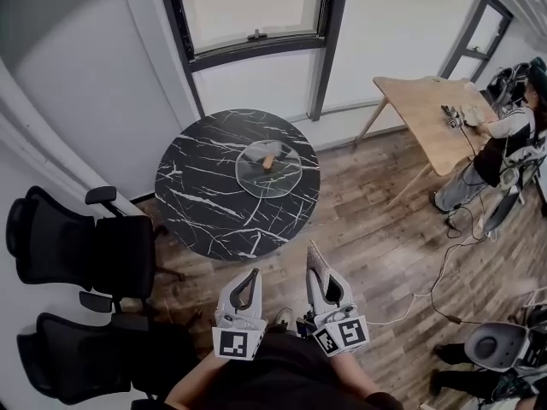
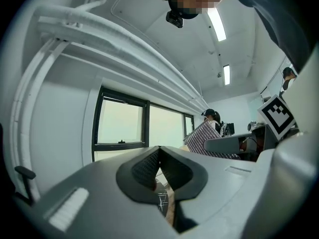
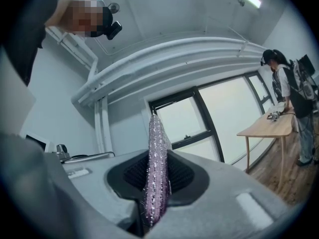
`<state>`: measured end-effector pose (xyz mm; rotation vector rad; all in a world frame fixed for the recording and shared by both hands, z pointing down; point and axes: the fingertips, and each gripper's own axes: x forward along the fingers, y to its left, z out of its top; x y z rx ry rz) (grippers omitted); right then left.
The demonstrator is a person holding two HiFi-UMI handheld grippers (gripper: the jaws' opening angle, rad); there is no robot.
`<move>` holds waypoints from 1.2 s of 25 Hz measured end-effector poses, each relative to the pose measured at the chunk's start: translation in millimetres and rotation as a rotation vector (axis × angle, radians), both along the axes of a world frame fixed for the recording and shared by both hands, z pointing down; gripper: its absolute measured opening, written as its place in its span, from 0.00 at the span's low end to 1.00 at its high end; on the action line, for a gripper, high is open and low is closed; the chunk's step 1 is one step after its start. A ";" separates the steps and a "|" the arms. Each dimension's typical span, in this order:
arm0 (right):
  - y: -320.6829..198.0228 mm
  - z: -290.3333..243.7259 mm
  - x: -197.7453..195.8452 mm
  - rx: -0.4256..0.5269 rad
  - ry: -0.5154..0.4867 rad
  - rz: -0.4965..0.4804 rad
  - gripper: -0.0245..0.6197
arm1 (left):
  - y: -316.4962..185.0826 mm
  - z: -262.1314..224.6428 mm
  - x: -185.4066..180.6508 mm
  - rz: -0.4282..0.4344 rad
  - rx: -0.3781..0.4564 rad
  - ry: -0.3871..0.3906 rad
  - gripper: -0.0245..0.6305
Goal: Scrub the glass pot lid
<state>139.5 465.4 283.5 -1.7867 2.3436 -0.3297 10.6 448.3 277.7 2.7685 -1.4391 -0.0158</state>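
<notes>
Fig.: approach stage, no scrubbing yet. L: my left tool (image 2: pixel 159 152), pressed together, empty. Ctr: glass pot lid (image 1: pixel 268 169) lies on round marble counter (image 1: pixel 201 207), well apart from both tools. R: my right tool (image 1: pixel 318 272) pinches glittery scrub pad (image 3: pixel 155 173). Next, I judge: carry pad to lid, steady lid w/ left.

Black marble table (image 1: pixel 197 186) under window (image 1: pixel 248 7); two black office chairs (image 1: pixel 77 250) left; wooden desk (image 1: pixel 423 109) right, person (image 1: pixel 508 135) beside it.

lid (image 1: pixel 275 179): clear glass | table (image 1: pixel 201 205): glossy black marble | scrubber (image 3: pixel 156 173): sparkly mesh
</notes>
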 end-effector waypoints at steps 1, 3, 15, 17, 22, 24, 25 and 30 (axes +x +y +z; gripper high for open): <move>-0.9 1.2 2.2 -0.001 -0.004 -0.009 0.15 | 0.7 0.5 1.0 -0.009 -0.004 -0.002 0.04; -1.1 4.9 5.4 -0.011 -0.016 -0.022 0.15 | 3.2 3.4 1.6 -0.017 -0.013 -0.014 0.04; -45.1 20.4 12.1 -0.051 0.018 -0.016 0.15 | -47.9 19.0 2.0 -0.015 -0.028 -0.005 0.04; -60.4 20.3 9.4 -0.054 0.032 -0.009 0.15 | -67.7 19.2 -1.4 -0.011 -0.029 0.004 0.04; -109.3 17.8 1.6 -0.068 0.050 0.027 0.15 | -127.8 14.3 -12.2 0.011 -0.034 0.034 0.04; -129.7 15.8 -3.3 -0.069 0.058 0.041 0.15 | -149.5 12.8 -17.1 0.023 -0.037 0.047 0.04; -140.0 15.4 -6.4 -0.071 0.061 0.049 0.15 | -160.2 12.6 -20.0 0.029 -0.038 0.051 0.04; -184.5 19.2 -22.6 -0.093 0.063 0.090 0.15 | -202.6 18.9 -35.4 0.087 -0.044 0.032 0.04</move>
